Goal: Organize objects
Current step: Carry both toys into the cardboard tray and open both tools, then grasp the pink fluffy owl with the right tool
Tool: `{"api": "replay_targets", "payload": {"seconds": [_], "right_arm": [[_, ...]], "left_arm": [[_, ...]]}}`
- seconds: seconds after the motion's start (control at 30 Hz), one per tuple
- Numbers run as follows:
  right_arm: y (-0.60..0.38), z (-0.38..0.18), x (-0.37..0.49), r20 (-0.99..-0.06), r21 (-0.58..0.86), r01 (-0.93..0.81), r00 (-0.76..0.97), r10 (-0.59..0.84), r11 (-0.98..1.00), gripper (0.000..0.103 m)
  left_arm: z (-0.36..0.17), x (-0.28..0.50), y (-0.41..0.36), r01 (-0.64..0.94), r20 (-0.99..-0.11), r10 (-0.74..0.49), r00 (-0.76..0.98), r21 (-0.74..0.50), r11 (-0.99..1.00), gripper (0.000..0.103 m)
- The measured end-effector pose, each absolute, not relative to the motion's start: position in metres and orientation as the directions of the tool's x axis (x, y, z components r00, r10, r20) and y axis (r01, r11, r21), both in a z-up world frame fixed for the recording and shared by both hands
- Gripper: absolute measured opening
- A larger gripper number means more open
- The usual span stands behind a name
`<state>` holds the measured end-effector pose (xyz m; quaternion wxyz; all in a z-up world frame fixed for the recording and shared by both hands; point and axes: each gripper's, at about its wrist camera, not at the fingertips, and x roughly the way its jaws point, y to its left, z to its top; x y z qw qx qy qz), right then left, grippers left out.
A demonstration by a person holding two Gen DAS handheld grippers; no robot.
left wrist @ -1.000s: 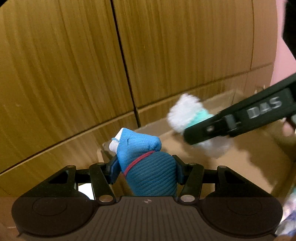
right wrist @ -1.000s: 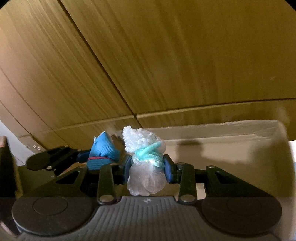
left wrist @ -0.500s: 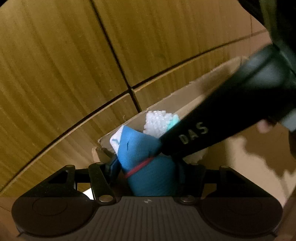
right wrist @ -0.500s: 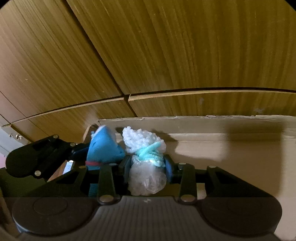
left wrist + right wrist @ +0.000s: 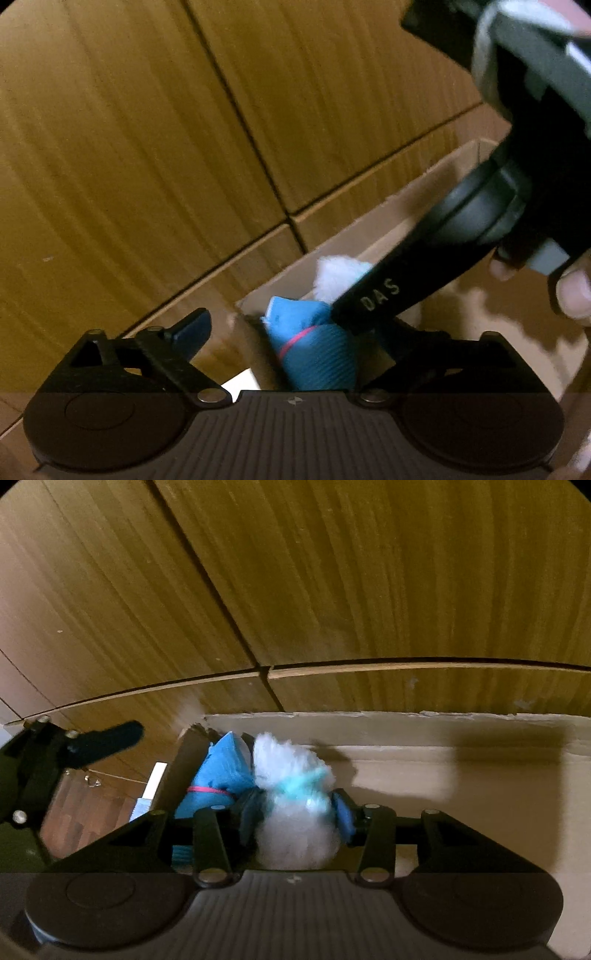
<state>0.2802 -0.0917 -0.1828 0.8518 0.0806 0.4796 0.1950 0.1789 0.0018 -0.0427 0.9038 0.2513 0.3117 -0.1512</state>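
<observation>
Since the earlier frames, the left claw point(image 5: 295, 332) had let go of the blue sock bundle point(image 5: 314, 350): its jaws, formerly clamped on the bundle, were spreading and stood wide. One finger point(image 5: 192, 328) sat well clear to the left of the bundle; the other was hidden behind the black body of the right claw. The bundle, bound by a red band, stood between the left jaws without being pressed, against the left corner of the cardboard box point(image 5: 406, 221).

The right claw point(image 5: 295, 808) had dropped lower into the box since one second before. Its jaws were opening, with the fluffy white bundle point(image 5: 295, 834) between them. The blue pads point(image 5: 341, 816) were still close against both sides of the white bundle, at its teal band; blur made it impossible to tell whether they still pressed on it.

In the right wrist view, the blue sock bundle point(image 5: 221, 771) stood touching the white bundle on its left side, both against the rear wall of the box point(image 5: 443, 734). In the left wrist view, the white bundle point(image 5: 332, 273) showed just beyond the blue one, partly covered by the right claw. A hand point(image 5: 572, 291) gripped the right claw's handle. Wooden panels point(image 5: 332, 572) rose behind the box
</observation>
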Motion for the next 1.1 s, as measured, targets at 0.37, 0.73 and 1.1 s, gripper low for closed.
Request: {"api": "replay_targets", "payload": {"seconds": [0.37,0.73,1.1], "right_arm": [[-0.089,-0.185,0.283,-0.776,0.323,-0.252,0.482,0.408,0.912,0.042],[-0.096,-0.118,0.216,-0.709,0.321,-0.312,0.547,0.445,0.894,0.051],[-0.149,-0.045,0.135,-0.624,0.297,-0.382,0.616,0.481,0.875,0.07]], "left_arm": [[-0.031,0.163,0.027,0.349,-0.65,-0.107,0.753,0.256,0.902,0.1],[0.0,0.119,0.066,0.219,-0.624,-0.089,0.776,0.134,0.966,0.103],[0.02,0.034,0.082,0.192,-0.637,-0.12,0.761,0.044,0.98,0.103]]}}
